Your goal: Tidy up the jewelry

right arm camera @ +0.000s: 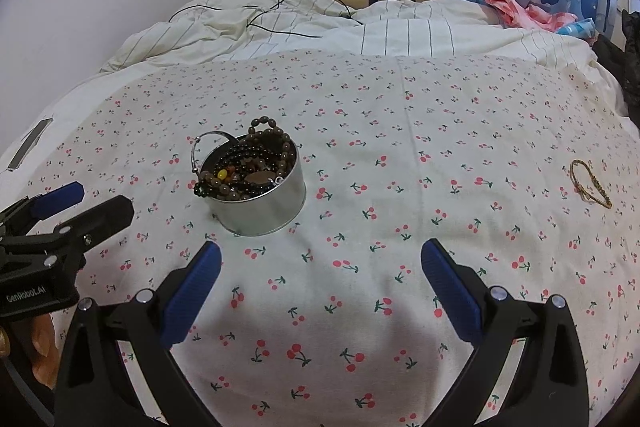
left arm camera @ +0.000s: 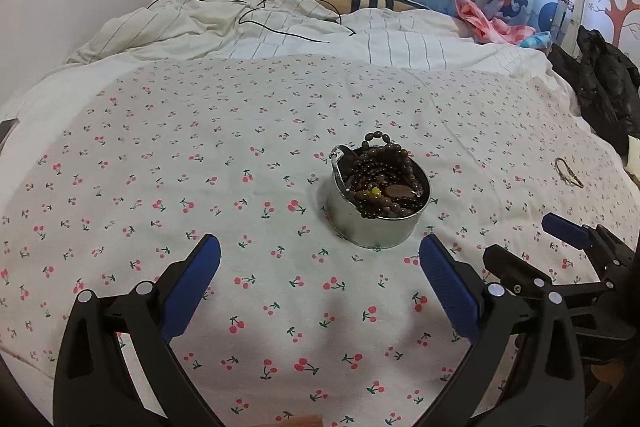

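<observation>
A round metal tin [left arm camera: 376, 227] [right arm camera: 266, 205] stands on the cherry-print sheet, heaped with dark bead bracelets [left arm camera: 384, 183] [right arm camera: 248, 167]; a silver bangle [right arm camera: 200, 147] leans over its rim. A thin gold bracelet [right arm camera: 590, 185] [left arm camera: 568, 173] lies alone on the sheet far to the right. My left gripper [left arm camera: 320, 259] hangs open just in front of the tin, nothing between its fingers. My right gripper [right arm camera: 320, 263] is open too, right of the tin and short of the gold bracelet. Each gripper shows at the edge of the other's view.
The cherry-print sheet [left arm camera: 200, 167] covers the near bed. Behind it lie a rumpled striped duvet [left arm camera: 280, 27] with a black cable [left arm camera: 280, 11], pink cloth [left arm camera: 488, 19], and dark clothing [left arm camera: 600, 87] at the right. A phone-like slab [right arm camera: 30, 143] rests at the left edge.
</observation>
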